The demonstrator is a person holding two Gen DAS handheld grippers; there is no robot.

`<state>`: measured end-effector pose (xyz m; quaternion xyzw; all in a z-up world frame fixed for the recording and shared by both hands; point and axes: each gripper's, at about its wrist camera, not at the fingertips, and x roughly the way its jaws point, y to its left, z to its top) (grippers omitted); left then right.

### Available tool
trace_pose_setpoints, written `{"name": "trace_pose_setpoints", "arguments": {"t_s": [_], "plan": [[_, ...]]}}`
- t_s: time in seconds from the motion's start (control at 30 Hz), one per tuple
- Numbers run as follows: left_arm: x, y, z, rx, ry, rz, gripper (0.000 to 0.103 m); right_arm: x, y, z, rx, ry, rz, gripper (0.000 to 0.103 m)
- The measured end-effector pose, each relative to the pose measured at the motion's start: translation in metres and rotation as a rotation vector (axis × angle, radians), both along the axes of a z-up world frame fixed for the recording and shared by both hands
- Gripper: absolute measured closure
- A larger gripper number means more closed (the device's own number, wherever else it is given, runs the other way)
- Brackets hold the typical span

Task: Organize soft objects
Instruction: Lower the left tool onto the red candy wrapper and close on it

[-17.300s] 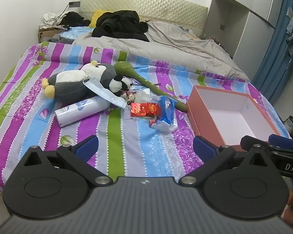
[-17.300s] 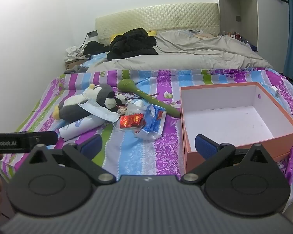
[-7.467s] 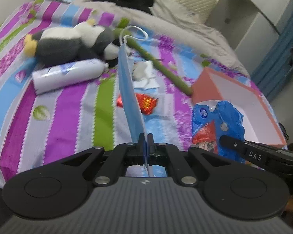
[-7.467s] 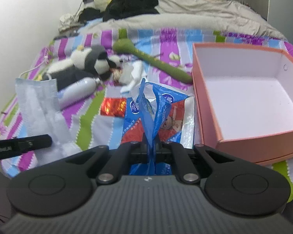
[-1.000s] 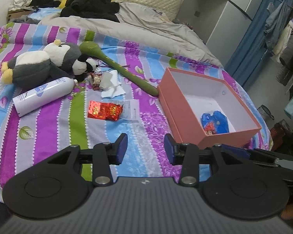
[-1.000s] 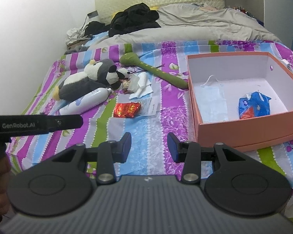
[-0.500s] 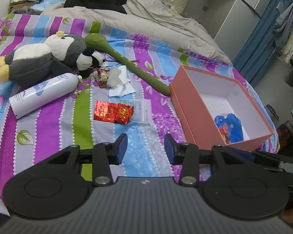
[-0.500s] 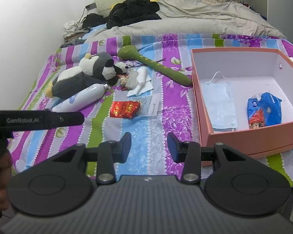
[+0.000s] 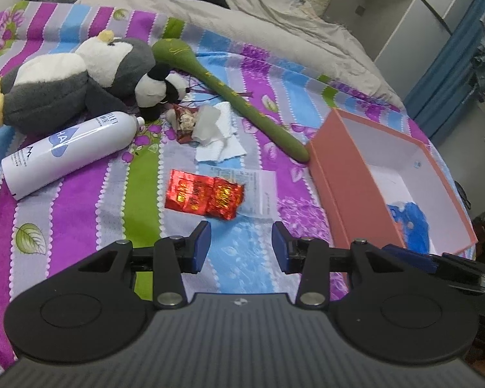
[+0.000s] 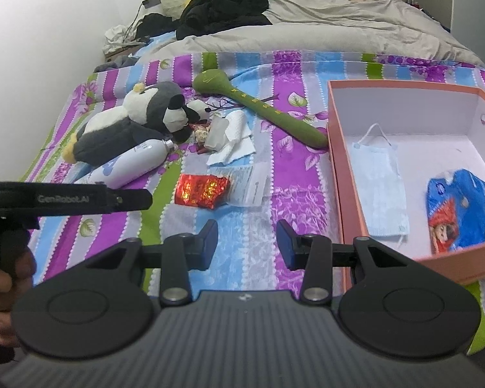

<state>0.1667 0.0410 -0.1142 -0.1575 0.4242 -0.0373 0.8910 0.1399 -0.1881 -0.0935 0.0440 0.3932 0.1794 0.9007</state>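
Soft things are split between the orange box and the bed. Inside the box lie a blue face mask and a blue snack bag, side by side and apart. Outside the box, just to its left on the striped cover, a red foil packet lies on a white paper slip, its long axis running across the view. Farther from the box are a crumpled tissue, a green plush stick whose tip nearly touches the box's corner, a penguin plush and a white spray bottle.

Both claws are parted and hold nothing. The left claw hovers directly before the red packet, which lies straight ahead between its fingers; the right claw sits slightly right of it, closer to the box. The left looks better lined up for the packet.
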Motion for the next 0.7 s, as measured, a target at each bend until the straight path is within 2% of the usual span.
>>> {"name": "trace_pose_setpoints", "arguments": {"t_s": [0.27,0.47,0.6,0.7], "plan": [[0.043,0.02,-0.036,-0.007,0.053,0.042,0.056,0.039,0.016,-0.017,-0.027,0.015,0.026,0.062],[0.072,0.03,-0.061,-0.046,0.095,0.058,0.056,0.068,0.031,-0.04,-0.047,0.043,0.05,0.063],[0.091,0.033,-0.075,-0.1,0.1,0.028,0.056,0.086,0.034,-0.056,-0.009,0.053,0.042,0.063],[0.102,0.033,-0.084,-0.111,0.117,0.017,0.056,0.099,0.037,-0.067,0.009,0.051,0.009,0.063]]}}
